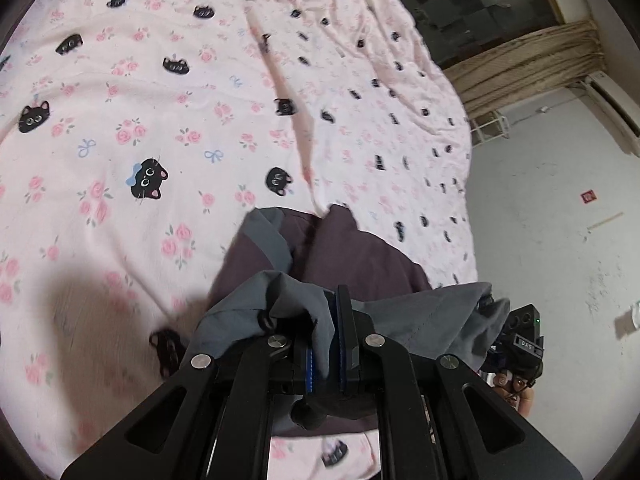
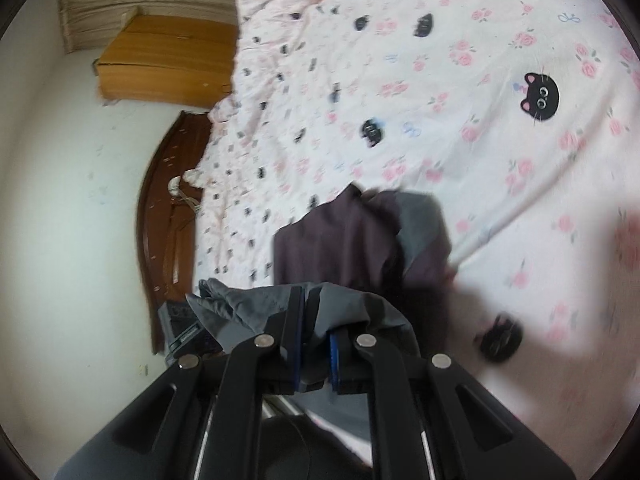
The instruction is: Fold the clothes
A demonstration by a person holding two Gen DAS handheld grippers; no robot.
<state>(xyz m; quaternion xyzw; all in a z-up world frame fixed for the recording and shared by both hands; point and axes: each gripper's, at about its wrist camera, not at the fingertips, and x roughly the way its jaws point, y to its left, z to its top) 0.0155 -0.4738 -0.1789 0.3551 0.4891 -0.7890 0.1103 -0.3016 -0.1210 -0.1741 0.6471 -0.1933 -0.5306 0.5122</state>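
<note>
1. Nearest the lens: two grippers, one per view. Left gripper (image 1: 332, 320) has its jaws pinched together on grey fabric; right gripper (image 2: 310, 320) likewise clamped on a grey fold.
2. One bedspread (image 1: 160, 120), pink, printed with black cat faces, roses and blue bows, rumpled, filling most of both views.
3. One garment (image 1: 360, 256), two-toned: dark plum body with grey panels. It hangs from both grippers above the bedspread, its grey edge bunched at the jaws, the plum part trailing forward toward the cover. A dark drawcord loop shows near the left jaws.
4. Left view only: a dark window (image 1: 472, 4) with tan curtains, and the other gripper's camera housing at lower right.
5. Right view only: one cardboard box (image 2: 168, 60) and a brown wooden bed frame (image 2: 168, 216).
</note>
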